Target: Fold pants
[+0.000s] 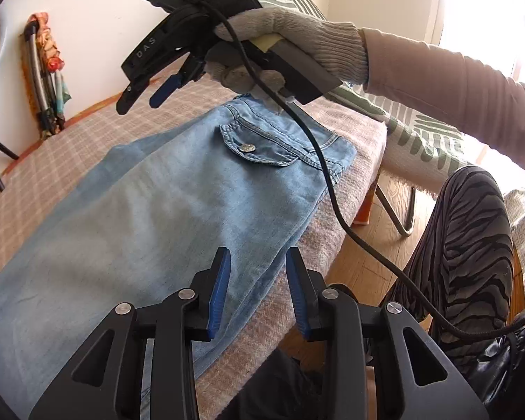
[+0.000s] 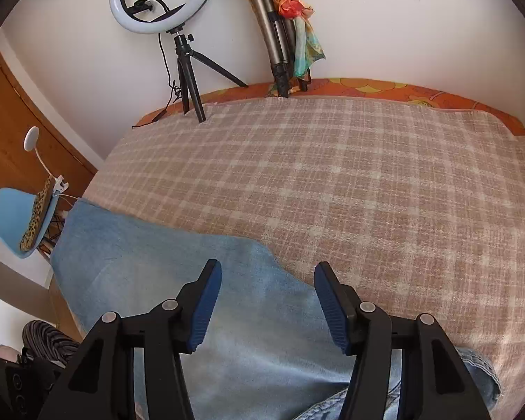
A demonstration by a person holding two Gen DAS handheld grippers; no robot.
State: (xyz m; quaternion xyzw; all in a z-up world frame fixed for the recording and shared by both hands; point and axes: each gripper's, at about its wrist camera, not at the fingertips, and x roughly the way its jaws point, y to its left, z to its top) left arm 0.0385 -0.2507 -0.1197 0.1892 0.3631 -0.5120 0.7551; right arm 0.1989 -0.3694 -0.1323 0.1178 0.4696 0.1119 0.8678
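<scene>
Jaws apart, both grippers; jeans (image 1: 150, 203) flat, pocket (image 1: 262, 147) up.

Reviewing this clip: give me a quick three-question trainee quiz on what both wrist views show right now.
1. True or false: the right gripper is clamped on the jeans.
2. What fastens the jeans' pocket flap? A) zipper B) metal button C) bow
3. Fill in: the jeans lie on a ____ blanket.

Key: 1 false, both it and the left gripper are open and hold nothing. 2 B, the metal button. 3 plaid.
</scene>
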